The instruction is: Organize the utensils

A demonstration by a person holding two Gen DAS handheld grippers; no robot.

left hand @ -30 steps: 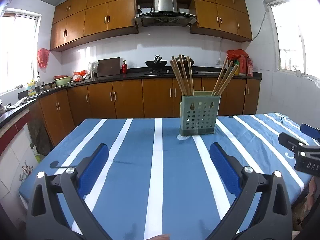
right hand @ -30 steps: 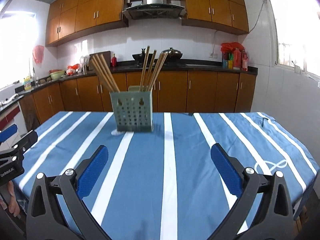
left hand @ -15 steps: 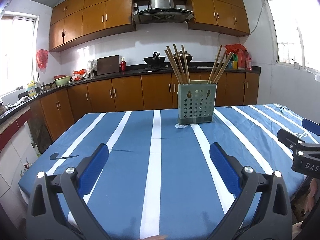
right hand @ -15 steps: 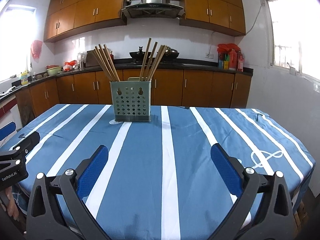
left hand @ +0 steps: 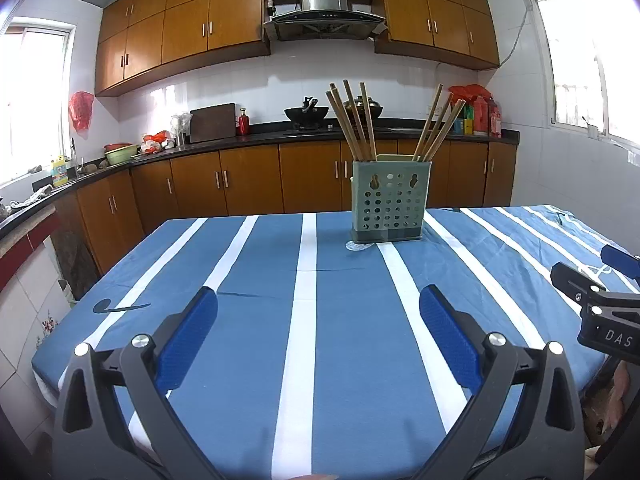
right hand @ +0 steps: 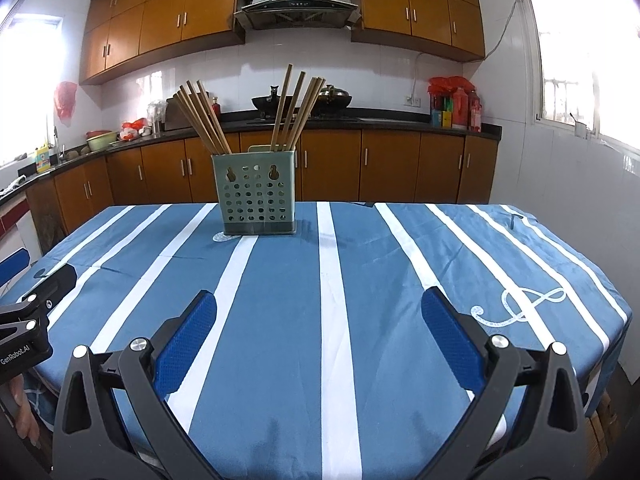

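A green perforated utensil holder (left hand: 390,202) stands upright at the far side of the blue striped table (left hand: 248,344), also in the right wrist view (right hand: 258,200). Several wooden chopsticks (left hand: 356,122) stand in it in two bunches, one leaning left, one leaning right (right hand: 294,108). My left gripper (left hand: 318,308) is open and empty over the table's near edge. My right gripper (right hand: 319,312) is open and empty, likewise far from the holder. Each gripper shows at the edge of the other's view: the right one (left hand: 592,288) and the left one (right hand: 28,300).
Brown kitchen cabinets (left hand: 248,184) and a dark counter with a wok (left hand: 306,112) and bottles (left hand: 480,116) run behind the table. A white embroidered mark (right hand: 520,304) is on the cloth at right. The table's edges drop off left and right.
Both grippers have pulled back from the holder and sit lower; the holder looks smaller and farther. Both stay open and empty.
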